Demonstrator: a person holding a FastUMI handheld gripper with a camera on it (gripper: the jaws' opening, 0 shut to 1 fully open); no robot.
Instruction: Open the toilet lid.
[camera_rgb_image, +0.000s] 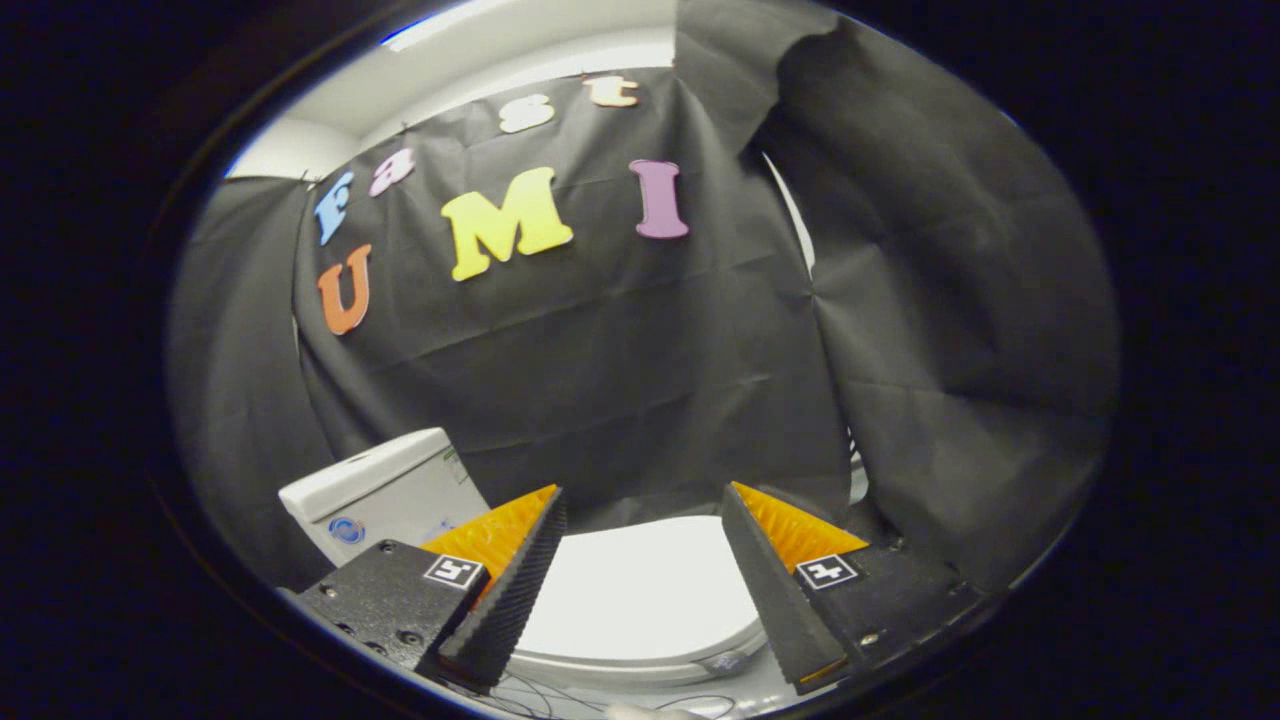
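Claw (640, 500) open above closed toilet lid (640, 590), tank (385, 490) beside left finger.

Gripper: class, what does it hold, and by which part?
Nothing. The gripper is open, its fingers apart above the closed toilet lid, not touching it.

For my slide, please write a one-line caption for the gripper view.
Open gripper above the closed white toilet lid, the tank behind and to one side, against the black cloth wall.
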